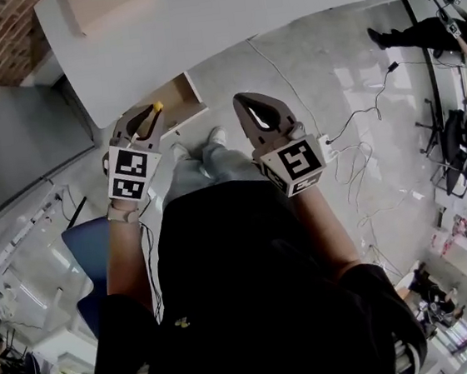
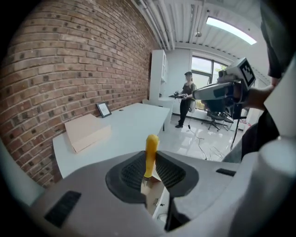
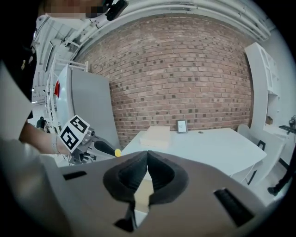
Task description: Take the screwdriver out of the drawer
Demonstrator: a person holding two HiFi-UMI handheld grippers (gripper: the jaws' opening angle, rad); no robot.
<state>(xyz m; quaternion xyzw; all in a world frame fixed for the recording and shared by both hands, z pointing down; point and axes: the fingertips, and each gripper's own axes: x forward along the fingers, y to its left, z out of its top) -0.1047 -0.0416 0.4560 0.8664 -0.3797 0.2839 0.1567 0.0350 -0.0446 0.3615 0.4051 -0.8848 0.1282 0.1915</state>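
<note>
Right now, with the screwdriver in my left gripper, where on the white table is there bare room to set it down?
The white table is mostly bare: the stretch between the cardboard box, the picture frame and the table's outer edges is free. Crowded only by the brick wall, around box and frame. The open drawer juts out below one edge.
</note>
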